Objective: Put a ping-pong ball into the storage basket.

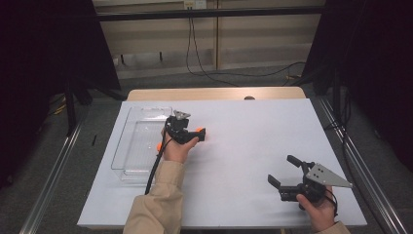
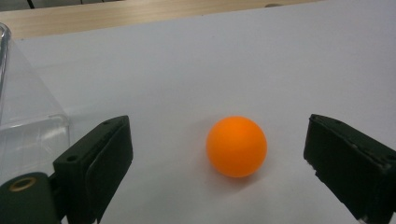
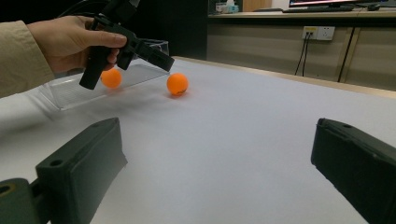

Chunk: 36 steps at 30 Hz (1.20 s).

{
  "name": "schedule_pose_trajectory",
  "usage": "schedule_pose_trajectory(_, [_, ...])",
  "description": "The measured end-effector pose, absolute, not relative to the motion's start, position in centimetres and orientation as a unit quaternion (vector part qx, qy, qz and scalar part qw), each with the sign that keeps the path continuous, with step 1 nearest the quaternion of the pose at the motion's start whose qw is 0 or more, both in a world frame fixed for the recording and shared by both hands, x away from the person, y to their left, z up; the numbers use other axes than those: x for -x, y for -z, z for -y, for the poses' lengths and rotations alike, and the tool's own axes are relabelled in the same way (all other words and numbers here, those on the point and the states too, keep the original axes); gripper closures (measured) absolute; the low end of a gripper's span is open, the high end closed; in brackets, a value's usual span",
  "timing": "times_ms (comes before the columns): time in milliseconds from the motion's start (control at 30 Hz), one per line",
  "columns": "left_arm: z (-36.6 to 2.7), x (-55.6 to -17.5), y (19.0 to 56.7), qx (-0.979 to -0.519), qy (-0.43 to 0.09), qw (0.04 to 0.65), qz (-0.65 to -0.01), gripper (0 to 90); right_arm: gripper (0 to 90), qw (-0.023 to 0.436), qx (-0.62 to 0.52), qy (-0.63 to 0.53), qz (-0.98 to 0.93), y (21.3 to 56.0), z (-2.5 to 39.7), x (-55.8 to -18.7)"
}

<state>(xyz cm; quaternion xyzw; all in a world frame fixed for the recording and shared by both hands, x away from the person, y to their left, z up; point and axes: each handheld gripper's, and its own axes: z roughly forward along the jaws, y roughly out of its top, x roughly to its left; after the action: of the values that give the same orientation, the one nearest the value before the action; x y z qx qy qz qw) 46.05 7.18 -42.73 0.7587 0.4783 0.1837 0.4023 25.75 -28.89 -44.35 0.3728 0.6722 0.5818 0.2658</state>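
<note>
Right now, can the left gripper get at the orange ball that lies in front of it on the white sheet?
Probably yes. The left gripper is open, and the orange ball sits on the white sheet between its two fingers, touching neither. Nothing lies between them; the clear tray stands off to the side.

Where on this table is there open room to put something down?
The widest bare stretch of the white sheet lies between the left gripper and the right gripper, and on to the far right corner. It is crowded at the left: the clear tray, two orange balls and the left hand.
</note>
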Motion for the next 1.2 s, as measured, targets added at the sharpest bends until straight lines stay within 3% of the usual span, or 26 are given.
schedule_pose_trajectory(867, [-6.0, -46.2, 42.8, -0.769, -0.173, 0.401, -0.466, 8.9, 2.1, 0.265, -0.372, -0.582, -0.673, 44.3, 28.9, -25.8])
schedule_pose_trajectory(1200, [-5.7, -46.9, 43.8, -0.773, -0.167, 0.397, -0.466, 13.6, 2.0, 0.263, -0.372, -0.582, -0.674, 44.4, 28.8, -25.8])
